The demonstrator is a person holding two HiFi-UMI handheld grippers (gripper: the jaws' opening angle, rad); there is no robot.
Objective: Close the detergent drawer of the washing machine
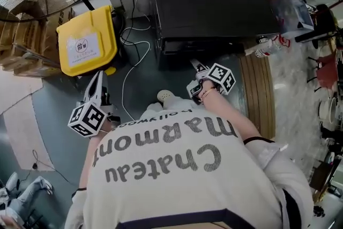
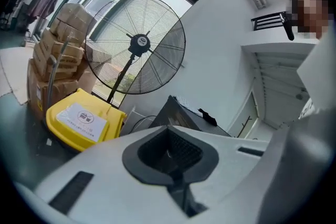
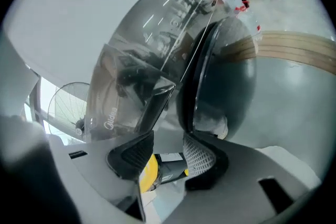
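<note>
Left gripper [image 2: 170, 157] jaws together — yellow bin [image 2: 84, 120], fan [image 2: 137, 44] beyond

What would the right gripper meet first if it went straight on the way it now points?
Most likely the front of the glossy black washing machine, near the rim of its round dark door. The right gripper, jaws apart, points there; nothing shows between, though depth is unclear.

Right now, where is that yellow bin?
In the head view the yellow bin sits on the floor at upper left, between the cardboard boxes and the black washing machine.
</note>
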